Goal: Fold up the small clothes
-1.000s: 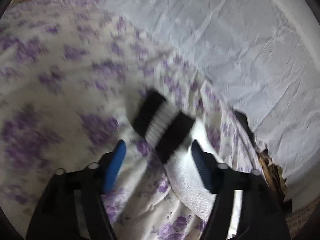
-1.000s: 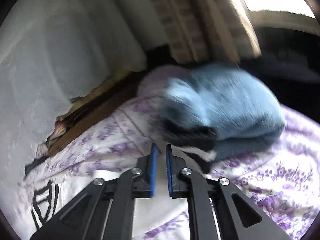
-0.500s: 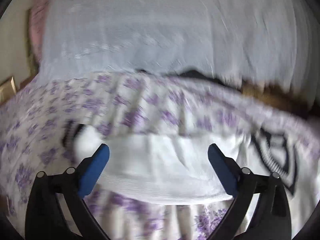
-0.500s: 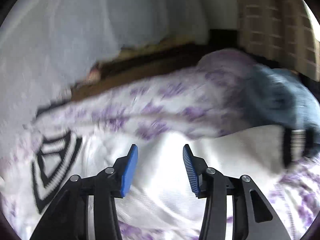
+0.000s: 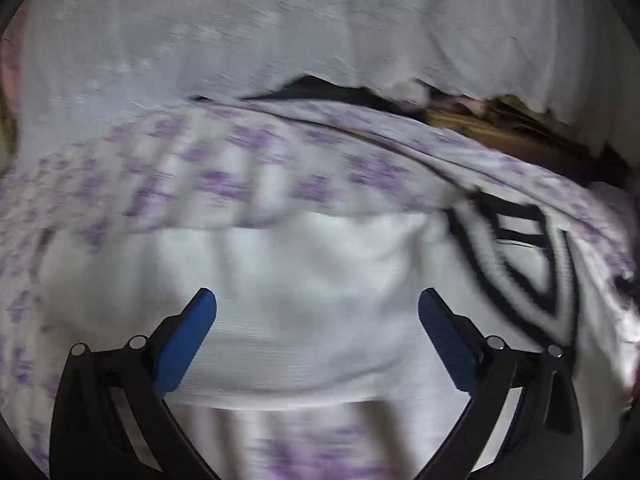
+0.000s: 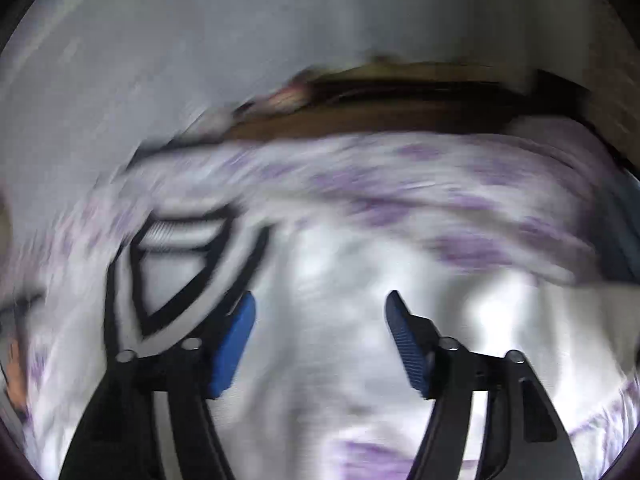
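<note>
Left gripper [image 5: 316, 308] hung over the white garment [image 5: 304, 312], jaws wide apart, nothing pinched, likely freed to pick a new edge. Right gripper [image 6: 320, 312] pointed down at the same garment [image 6: 340, 340], jaws opening, cloth below them but not clamped (frame badly smeared, so contact was hard to judge). Garment lay flat on the purple-flowered bedsheet [image 5: 224, 168], black-striped V-neck [image 5: 520, 256] off to one side, spread so a fold could be made. Beyond it, white cloth [image 5: 280, 28] draped behind the bed.
</note>
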`<state>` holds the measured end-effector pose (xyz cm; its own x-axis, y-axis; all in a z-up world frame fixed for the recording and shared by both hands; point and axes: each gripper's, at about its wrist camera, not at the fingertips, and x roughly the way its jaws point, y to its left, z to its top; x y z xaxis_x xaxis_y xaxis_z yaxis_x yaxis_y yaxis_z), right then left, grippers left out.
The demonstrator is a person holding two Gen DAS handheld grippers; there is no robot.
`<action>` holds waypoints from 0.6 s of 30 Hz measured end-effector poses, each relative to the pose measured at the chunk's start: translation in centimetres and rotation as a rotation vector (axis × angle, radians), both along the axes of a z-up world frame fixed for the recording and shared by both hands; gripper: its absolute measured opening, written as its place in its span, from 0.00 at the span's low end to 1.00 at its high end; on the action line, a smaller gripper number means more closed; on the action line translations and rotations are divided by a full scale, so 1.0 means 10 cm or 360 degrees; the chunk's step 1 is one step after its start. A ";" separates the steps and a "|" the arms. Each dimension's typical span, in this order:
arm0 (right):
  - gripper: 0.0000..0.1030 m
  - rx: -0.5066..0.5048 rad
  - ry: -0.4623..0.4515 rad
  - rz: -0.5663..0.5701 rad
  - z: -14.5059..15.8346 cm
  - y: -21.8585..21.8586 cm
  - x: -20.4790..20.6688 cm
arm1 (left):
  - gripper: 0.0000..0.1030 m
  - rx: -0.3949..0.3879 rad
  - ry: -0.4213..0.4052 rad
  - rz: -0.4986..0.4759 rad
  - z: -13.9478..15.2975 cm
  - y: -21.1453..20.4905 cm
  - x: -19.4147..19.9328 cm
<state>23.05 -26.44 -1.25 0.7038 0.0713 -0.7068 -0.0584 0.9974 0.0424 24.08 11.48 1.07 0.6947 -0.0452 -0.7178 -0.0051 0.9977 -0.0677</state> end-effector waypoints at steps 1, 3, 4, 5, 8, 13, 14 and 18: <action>0.75 -0.0096 0.0115 0.0045 -0.19 0.14 0.12 | 0.96 -0.0024 0.0062 -0.0039 -0.08 -0.08 0.03; 0.77 -0.0179 0.0114 0.0040 -0.20 0.19 0.13 | 0.96 0.0016 0.0220 -0.0101 -0.40 -0.27 0.14; 0.77 -0.0179 0.0077 0.0028 -0.15 0.18 0.10 | 0.96 0.0117 0.0224 -0.0105 -0.51 -0.35 0.14; 0.77 -0.0174 0.0024 -0.0001 -0.11 0.15 0.03 | 0.96 0.0154 0.0187 -0.0109 -0.49 -0.40 0.12; 0.77 -0.0099 -0.0066 0.0031 0.04 0.16 -0.26 | 0.96 0.0110 0.0036 -0.0117 -0.28 -0.36 -0.08; 0.79 -0.0028 0.0021 0.0318 -0.02 0.53 -0.81 | 0.96 -0.0137 0.0121 -0.0345 -0.13 -0.39 -0.62; 0.79 -0.0032 0.0085 0.0362 -0.13 0.61 -0.89 | 0.96 -0.0153 0.0165 -0.0408 -0.17 -0.45 -0.74; 0.86 -0.0200 0.0121 0.0357 -0.26 0.76 -1.09 | 0.96 0.0175 0.0180 -0.0572 -0.47 -0.85 -1.22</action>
